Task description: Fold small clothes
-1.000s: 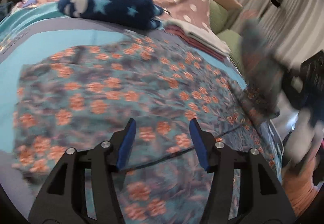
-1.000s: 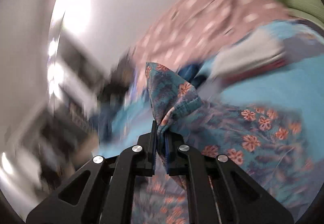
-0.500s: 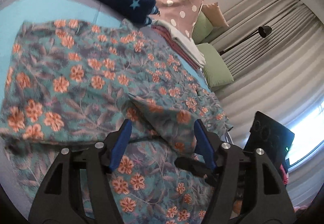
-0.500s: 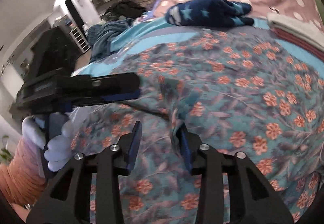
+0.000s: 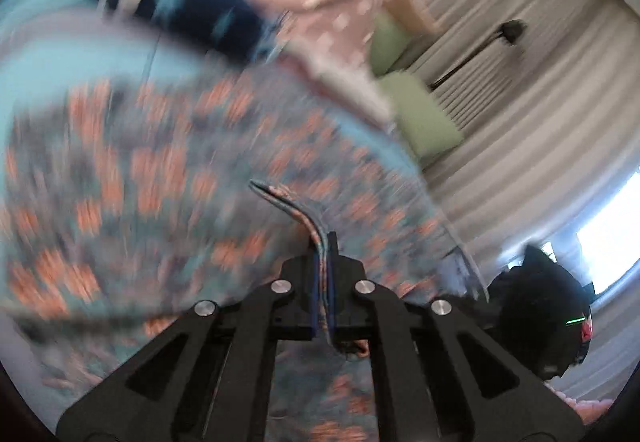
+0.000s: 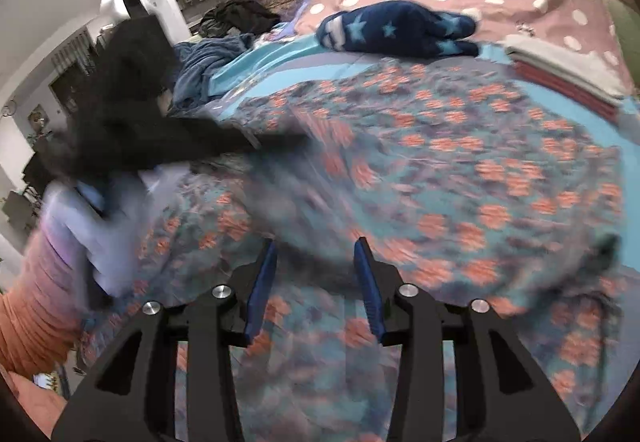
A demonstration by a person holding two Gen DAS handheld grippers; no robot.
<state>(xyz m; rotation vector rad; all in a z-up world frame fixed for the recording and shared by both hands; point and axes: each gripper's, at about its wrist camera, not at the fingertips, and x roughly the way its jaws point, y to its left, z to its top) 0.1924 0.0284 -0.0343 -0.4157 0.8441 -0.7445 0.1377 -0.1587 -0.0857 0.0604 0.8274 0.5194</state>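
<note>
Teal floral-print cotton garment [image 5: 132,170] on bed: left gripper [image 5: 325,242] just clamped hem fold; right gripper [image 6: 316,270] just released, jaws apart, empty. Next fold starting.

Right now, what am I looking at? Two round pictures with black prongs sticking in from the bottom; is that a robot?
No robot: a person holds a two-fingered gripper in each hand, and a fisheye camera on each looks out along its fingers. One picture comes from the left gripper, the other from the right gripper. On the bed a floral garment lies spread out. Behind it lie a dark blue starred piece and a folded stack. The left gripper is shut on a fold of the floral garment's edge. The right gripper's jaws have just been opening and hold nothing. The person's gloved left hand shows, blurred, in the right picture.
</note>
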